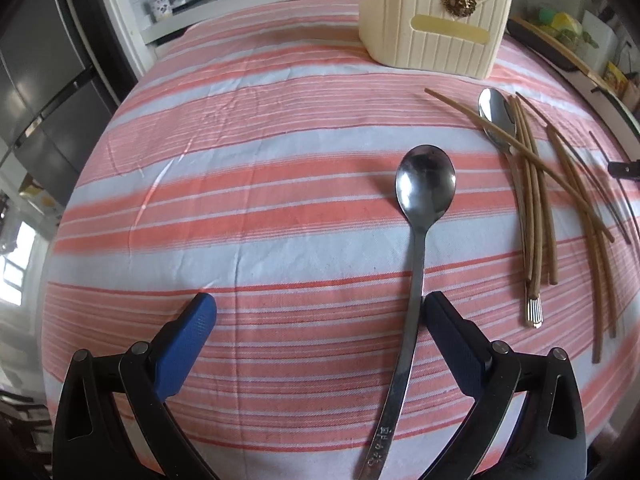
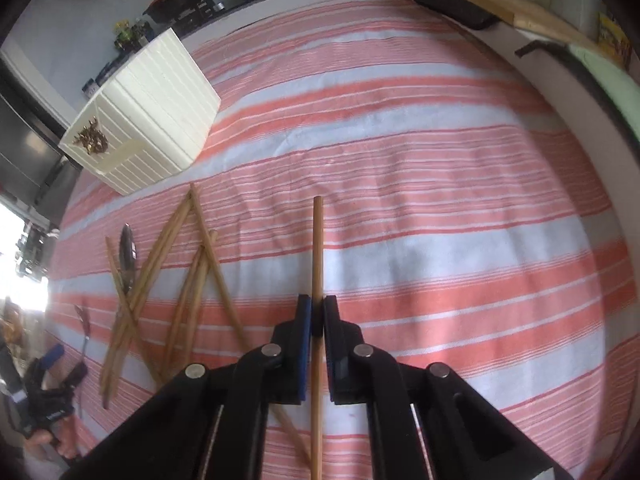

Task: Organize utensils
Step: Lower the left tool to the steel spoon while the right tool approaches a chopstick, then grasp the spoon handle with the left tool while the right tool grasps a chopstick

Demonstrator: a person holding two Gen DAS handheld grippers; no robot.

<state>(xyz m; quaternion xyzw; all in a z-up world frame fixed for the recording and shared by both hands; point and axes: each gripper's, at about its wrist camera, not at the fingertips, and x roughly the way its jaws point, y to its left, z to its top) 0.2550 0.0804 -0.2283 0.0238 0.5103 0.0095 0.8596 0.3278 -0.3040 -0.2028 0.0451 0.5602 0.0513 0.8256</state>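
Left gripper [image 1: 316,312] jaws wide around spoon [image 1: 424,184]; right gripper [image 2: 317,304] clamped on chopstick [image 2: 317,248], lower end cut off.

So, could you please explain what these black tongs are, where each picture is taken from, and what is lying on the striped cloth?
There is no robot here: a person holds a two-finger gripper in each hand, and each carries a wide-angle camera looking along its fingers.

The left wrist view shows the left gripper open, its blue-padded fingers either side of a dark spoon lying on the striped tablecloth. Further right lie a pile of chopsticks over a second spoon, and behind them a cream ribbed holder.

The right wrist view shows the right gripper shut on a single chopstick, which points forward, away from the camera. The pile and holder appear at its left.
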